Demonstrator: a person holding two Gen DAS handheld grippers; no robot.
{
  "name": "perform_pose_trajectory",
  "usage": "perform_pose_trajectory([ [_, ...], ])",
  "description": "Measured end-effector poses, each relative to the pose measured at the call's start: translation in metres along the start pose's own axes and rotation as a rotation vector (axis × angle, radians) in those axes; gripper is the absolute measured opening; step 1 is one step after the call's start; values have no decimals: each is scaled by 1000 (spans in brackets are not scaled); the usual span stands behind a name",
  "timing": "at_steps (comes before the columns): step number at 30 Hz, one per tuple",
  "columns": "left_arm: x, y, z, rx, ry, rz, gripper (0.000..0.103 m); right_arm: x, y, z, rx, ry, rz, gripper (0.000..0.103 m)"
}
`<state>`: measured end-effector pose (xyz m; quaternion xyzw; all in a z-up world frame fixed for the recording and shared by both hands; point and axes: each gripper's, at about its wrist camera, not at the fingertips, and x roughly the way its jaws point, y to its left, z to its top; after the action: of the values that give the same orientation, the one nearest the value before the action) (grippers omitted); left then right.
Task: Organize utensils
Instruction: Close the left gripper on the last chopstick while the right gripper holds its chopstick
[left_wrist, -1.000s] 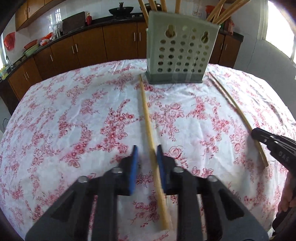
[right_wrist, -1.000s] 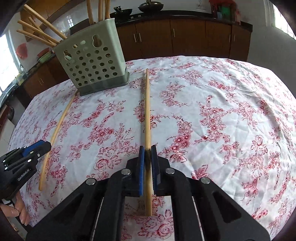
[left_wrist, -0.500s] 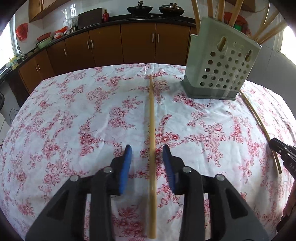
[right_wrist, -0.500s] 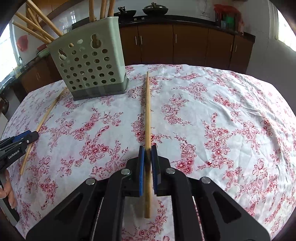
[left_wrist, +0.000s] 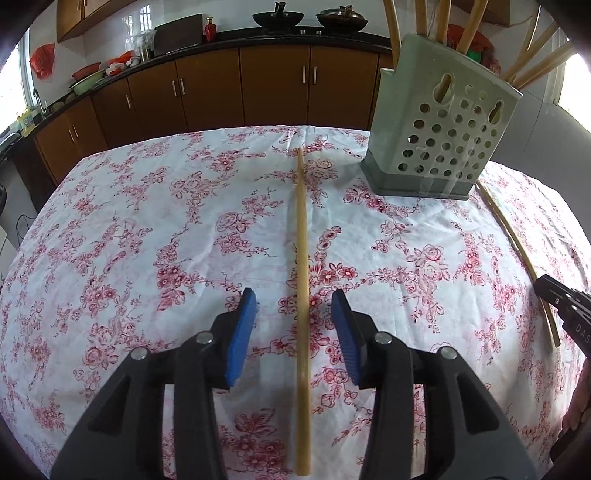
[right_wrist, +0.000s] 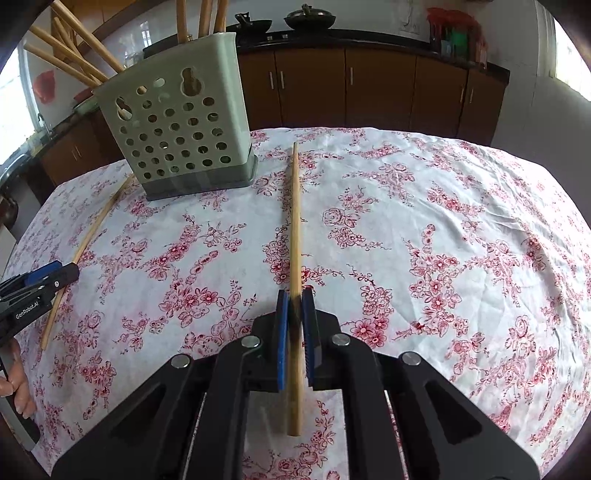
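A pale green perforated utensil holder (left_wrist: 443, 136) with several chopsticks stands at the far side of the flowered tablecloth (left_wrist: 147, 240). My left gripper (left_wrist: 293, 299) has its jaws opening. A wooden chopstick (left_wrist: 302, 221) lies on the cloth between the blue pads, touching neither. My right gripper (right_wrist: 294, 295) is shut on a second chopstick (right_wrist: 293, 221), which points past the holder (right_wrist: 177, 136). In the left wrist view, that chopstick (left_wrist: 513, 236) and the right gripper (left_wrist: 554, 291) sit at the right edge. The right wrist view has the left gripper (right_wrist: 66, 273) at the left edge.
Brown kitchen cabinets (left_wrist: 258, 88) under a dark counter with pans run behind the table. The cloth drops off at the table's rounded edges. A person's hand (right_wrist: 14, 387) holds the left gripper's handle. Bright windows flank both sides.
My left gripper's jaws have spread wide around the chopstick lying between them, and the gripper has shifted left, so the holder now sits further right. The right gripper keeps its grip.
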<state>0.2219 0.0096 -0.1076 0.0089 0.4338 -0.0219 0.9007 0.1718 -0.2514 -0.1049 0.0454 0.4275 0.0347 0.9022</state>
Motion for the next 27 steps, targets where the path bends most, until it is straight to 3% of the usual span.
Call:
perform_pose_trajectory([
  [27,1,-2,0,-9,-2,-5,43,-1,-1,-1,-3,-1,-3,9],
])
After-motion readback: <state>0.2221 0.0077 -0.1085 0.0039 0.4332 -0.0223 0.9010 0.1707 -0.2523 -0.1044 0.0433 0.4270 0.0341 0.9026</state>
